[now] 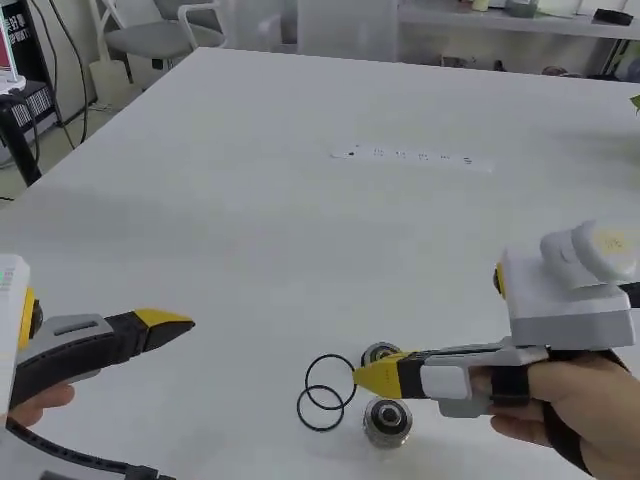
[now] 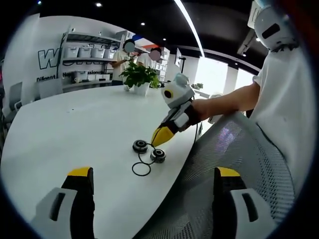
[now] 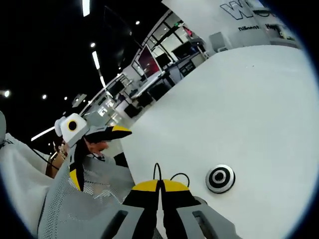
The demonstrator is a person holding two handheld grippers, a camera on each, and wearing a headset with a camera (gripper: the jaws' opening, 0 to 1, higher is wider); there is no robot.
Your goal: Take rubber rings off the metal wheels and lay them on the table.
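Two metal wheels stand near the table's front edge: one (image 1: 380,353) half hidden behind my right gripper (image 1: 362,377), the other (image 1: 387,420) just in front of it. Two black rubber rings (image 1: 328,374) (image 1: 319,409) lie overlapping on the table to their left. The right gripper is shut, its yellow tips (image 3: 159,186) pinching the edge of the farther ring (image 3: 157,171); a wheel (image 3: 220,178) sits to the right of them. My left gripper (image 1: 165,322) hovers open well to the left, with nothing between its fingers (image 2: 79,181). From there I see both wheels (image 2: 140,146) (image 2: 158,155) and the rings (image 2: 141,169).
A white power strip (image 1: 410,157) lies mid-table, far from the work. The white table (image 1: 250,230) stretches wide beyond it. Chairs (image 1: 150,40) stand at the far left corner. A mesh chair back (image 2: 234,164) is close to the table's edge, and a potted plant (image 2: 139,77) stands at the far end.
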